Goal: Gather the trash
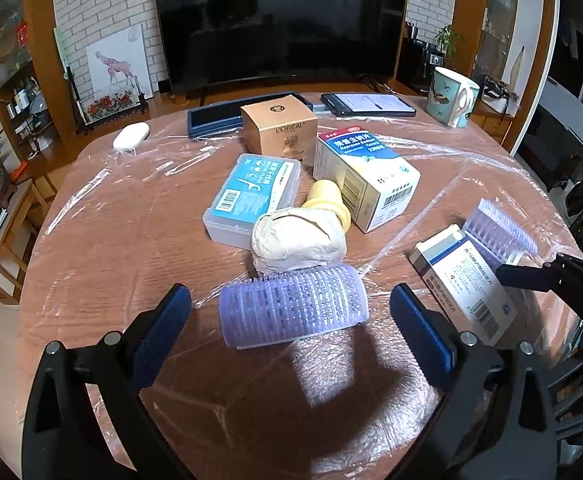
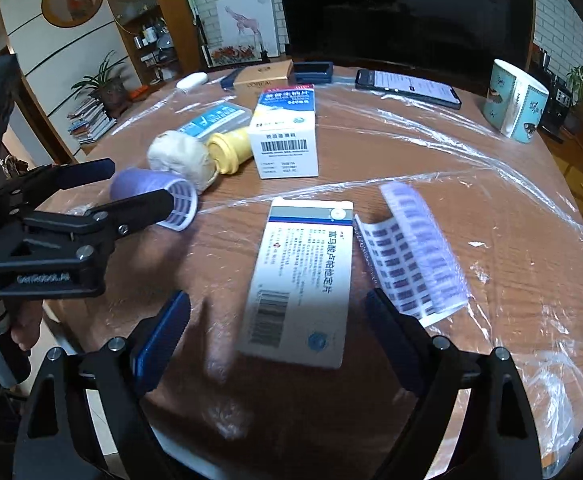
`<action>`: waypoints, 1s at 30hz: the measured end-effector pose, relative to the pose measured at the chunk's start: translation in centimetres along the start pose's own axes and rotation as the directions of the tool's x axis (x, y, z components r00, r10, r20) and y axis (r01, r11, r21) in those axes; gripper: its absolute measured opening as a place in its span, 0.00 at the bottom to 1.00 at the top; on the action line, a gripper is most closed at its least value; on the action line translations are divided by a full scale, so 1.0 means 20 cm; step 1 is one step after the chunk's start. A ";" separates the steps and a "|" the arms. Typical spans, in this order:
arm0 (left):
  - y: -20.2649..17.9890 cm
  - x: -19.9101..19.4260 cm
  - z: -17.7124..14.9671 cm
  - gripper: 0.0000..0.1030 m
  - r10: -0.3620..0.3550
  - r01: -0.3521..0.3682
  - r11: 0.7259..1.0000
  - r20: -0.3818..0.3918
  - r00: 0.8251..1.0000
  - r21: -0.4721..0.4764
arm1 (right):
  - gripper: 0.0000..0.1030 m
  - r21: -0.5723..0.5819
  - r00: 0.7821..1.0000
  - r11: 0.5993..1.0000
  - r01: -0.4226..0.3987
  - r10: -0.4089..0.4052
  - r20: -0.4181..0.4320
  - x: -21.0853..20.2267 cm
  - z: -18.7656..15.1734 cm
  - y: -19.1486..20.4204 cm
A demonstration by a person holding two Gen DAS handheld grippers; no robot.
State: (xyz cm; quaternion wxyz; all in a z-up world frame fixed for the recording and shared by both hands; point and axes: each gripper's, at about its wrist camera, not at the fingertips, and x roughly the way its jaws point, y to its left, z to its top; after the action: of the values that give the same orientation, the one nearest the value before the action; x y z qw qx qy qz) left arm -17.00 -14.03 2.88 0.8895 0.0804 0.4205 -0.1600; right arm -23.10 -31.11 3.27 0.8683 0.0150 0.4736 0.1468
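Note:
A purple hair roller (image 1: 293, 304) lies on its side between the blue pads of my left gripper (image 1: 291, 332), which stands open and clear of it. Behind the roller sit a crumpled white paper wad (image 1: 297, 240) and a yellow cap (image 1: 327, 200). My right gripper (image 2: 279, 340) is open with a flat white medicine box (image 2: 299, 280) lying between its fingers; the pads do not press on it. A second purple roller (image 2: 423, 248) lies just right of that box. The left gripper (image 2: 143, 186) also shows at the left of the right wrist view.
The round wooden table (image 1: 131, 240) is wrapped in clear film. Further back stand a floss box (image 1: 255, 196), a blue-white medicine carton (image 1: 363, 176), a tan L'Oreal box (image 1: 279, 128), a phone (image 1: 367, 104), a mug (image 1: 451, 96) and a dark blue case (image 1: 219, 118).

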 end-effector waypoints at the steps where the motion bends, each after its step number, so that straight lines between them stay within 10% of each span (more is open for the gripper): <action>1: 0.00 0.01 0.00 0.97 0.001 -0.001 1.000 0.000 1.000 0.000 | 0.86 0.000 1.000 1.000 0.001 -0.001 -0.002 0.01 0.00 0.00; 7: 0.02 0.06 0.01 0.80 -0.011 0.011 1.000 -0.017 1.000 -0.017 | 0.78 -0.030 0.999 0.999 0.034 -0.034 0.006 0.04 0.02 0.01; 11: 0.03 0.06 0.01 0.74 -0.031 0.031 0.999 -0.015 0.999 -0.029 | 0.50 -0.066 0.998 0.996 0.065 -0.064 0.015 0.04 0.03 0.02; 30: 0.05 -0.26 0.07 0.74 -0.120 0.126 0.991 0.117 0.986 -0.046 | 0.50 0.085 0.988 0.987 -0.134 0.126 0.087 -0.15 0.05 -0.05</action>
State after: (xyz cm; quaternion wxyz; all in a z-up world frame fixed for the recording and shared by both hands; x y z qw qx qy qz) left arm -18.72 -12.35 7.85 0.9021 0.0213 0.3775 -0.2079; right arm -23.51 -32.86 6.18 0.8738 0.0913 0.4421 0.1808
